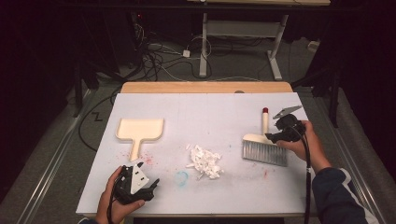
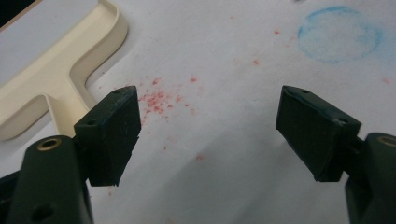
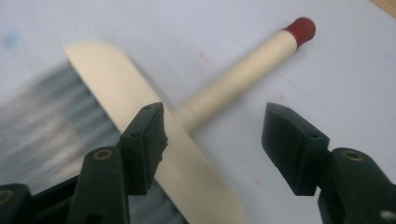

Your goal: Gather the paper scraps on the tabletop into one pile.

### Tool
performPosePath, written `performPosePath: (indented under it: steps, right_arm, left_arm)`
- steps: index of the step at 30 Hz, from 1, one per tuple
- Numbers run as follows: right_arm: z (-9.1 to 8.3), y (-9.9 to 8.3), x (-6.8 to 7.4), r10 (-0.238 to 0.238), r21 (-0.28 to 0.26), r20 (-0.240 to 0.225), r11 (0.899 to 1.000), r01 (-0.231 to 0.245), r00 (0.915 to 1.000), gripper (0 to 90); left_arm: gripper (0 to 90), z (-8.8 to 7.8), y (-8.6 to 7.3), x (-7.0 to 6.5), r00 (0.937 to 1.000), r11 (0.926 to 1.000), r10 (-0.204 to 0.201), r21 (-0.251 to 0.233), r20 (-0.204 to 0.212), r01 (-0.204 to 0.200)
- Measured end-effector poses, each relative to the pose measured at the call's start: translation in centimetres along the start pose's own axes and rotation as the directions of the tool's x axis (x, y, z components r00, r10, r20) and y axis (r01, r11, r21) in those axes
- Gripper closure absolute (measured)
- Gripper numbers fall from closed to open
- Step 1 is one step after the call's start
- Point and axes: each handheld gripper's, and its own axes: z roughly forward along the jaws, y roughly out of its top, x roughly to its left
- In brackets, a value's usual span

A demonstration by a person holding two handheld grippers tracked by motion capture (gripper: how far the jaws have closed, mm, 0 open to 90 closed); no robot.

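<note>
Two grippers, one in each of my hands, and both are spread wide with nothing pinched. My right gripper sits over the brush at the right side of the white table. In the right gripper view its jaws straddle the spot where the cream handle meets the brush head, one jaw over the head's cream back, the other over bare table. The pads are off the wood, released. Whether that nearer jaw brushes the head I can't quite tell, the bristles are blurred there. The handle runs away from me to its red tip, lying flat on the table.

Over on the left, my left gripper hangs near the front edge, jaws apart over bare surface. In its own view I see red specks scattered between the jaws and a faint blue ring farther off to the right. The cream dustpan lies just beyond, its handle pointing back toward that gripper, close to the left jaw but apart from it.

Between the two tools, mid-table, there's a little heap of white paper scraps, well apart from both the brush and the dustpan.
</note>
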Motion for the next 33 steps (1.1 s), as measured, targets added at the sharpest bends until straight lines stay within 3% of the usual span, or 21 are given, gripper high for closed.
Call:
performPosePath:
  steps: [2, 6, 10, 13, 15, 19, 21, 28, 31, 33]
  right_arm:
    - [0.7, -0.2, 0.0, 0.109, -0.039, -0.006, 0.993, -0.109, 0.9940, 40.6]
    - [2.4, 0.0, 0.6, 0.206, -0.082, 0.052, 0.976, -0.201, 0.9772, 40.4]
    - [3.9, 0.4, 1.1, 0.222, -0.049, 0.124, 0.975, -0.218, 0.9671, 40.0]
    - [4.8, 0.3, 1.0, 0.247, -0.016, 0.141, 0.969, -0.248, 0.9587, 43.8]
    - [5.0, 0.1, 0.7, 0.257, -0.015, 0.084, 0.966, -0.257, 0.9628, 49.3]
    - [4.7, 0.2, 0.6, 0.208, 0.015, 0.035, 0.978, -0.208, 0.9776, 54.4]
    - [4.6, 0.1, 0.5, 0.195, 0.024, 0.005, 0.980, -0.196, 0.9807, 56.1]
    - [4.2, -0.3, 0.8, 0.219, 0.026, 0.054, 0.975, -0.221, 0.9742, 42.9]
    - [4.3, -0.4, 0.9, 0.222, 0.009, 0.070, 0.975, -0.223, 0.9726, 44.1]
    - [4.4, -0.4, 0.9, 0.246, -0.009, 0.091, 0.969, -0.246, 0.9650, 46.5]
  left_arm:
    - [21.1, 0.0, 0.0, 0.0, 1.0000, 1.0000, 0.005, 0.001, 0.001, -0.005]
    - [21.1, 0.0, 0.1, 0.0, 0.9999, 1.0000, 0.010, 0.002, 0.005, -0.010]
    - [21.1, 0.1, 0.1, 0.0, 0.9998, 0.9999, 0.013, 0.007, 0.012, -0.013]
    - [21.1, 0.1, 0.0, -0.1, 0.9997, 0.9998, 0.016, 0.008, 0.016, -0.016]
    - [21.1, 0.1, 0.0, -0.1, 0.9998, 0.9999, 0.014, 0.008, 0.016, -0.014]
    - [21.1, 0.0, -0.1, -0.1, 0.9997, 0.9998, 0.016, 0.013, 0.017, -0.016]
    - [21.1, 0.0, -0.1, -0.1, 0.9997, 0.9997, 0.018, 0.015, 0.014, -0.018]
    - [21.1, 0.0, -0.2, -0.2, 0.9996, 0.9995, 0.025, 0.021, 0.015, -0.025]
    - [21.1, 0.0, -0.2, -0.2, 0.9996, 0.9994, 0.025, 0.023, 0.016, -0.025]
    - [21.1, 0.1, -0.1, -0.2, 0.9995, 0.9994, 0.026, 0.024, 0.017, -0.026]
